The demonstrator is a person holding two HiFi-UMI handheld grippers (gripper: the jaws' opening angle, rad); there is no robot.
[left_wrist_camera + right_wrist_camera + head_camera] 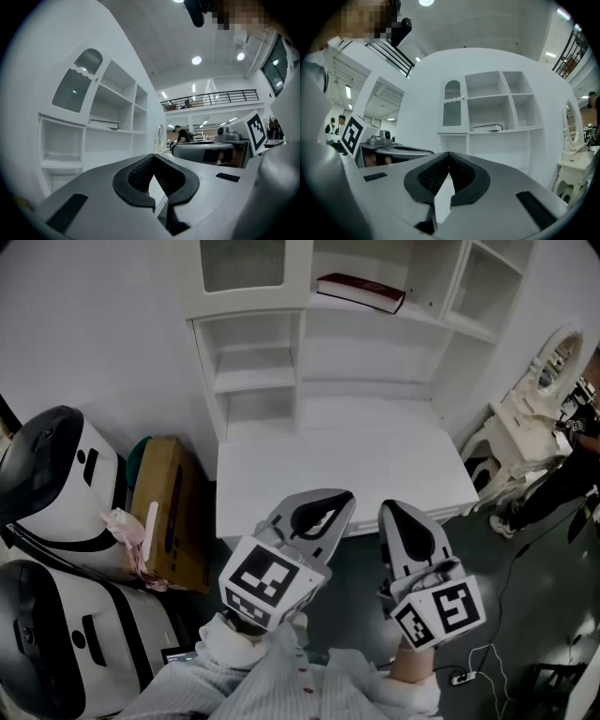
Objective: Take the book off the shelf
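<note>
Left gripper (317, 506); flat maroon book (361, 292) beyond

Left gripper (330, 500) and right gripper (392, 510) side by side, held level; both jaws closed, nothing between.

Found the book (361, 291) dark red on its cover, with a pale page edge. Found the shelf unit (253, 343) and the desk top (337, 474) plain white throughout, and the ornate dressing table (530, 423) off-white. Saw light grey shells and black ribbed pads on the left gripper (323, 507) and the right gripper (398, 517). Saw black square markers on white on the left cube (267, 582) and the right cube (441, 610). Noted a brown cardboard box (169, 512), a crumpled pink scrap (127, 531) against it and a dark green shape (139, 451) behind. Noted white machine casings (47, 474) with black panels, a dark grey floor (525, 596), and a pale, finely striped shirt (272, 681) with small red buttons.
</note>
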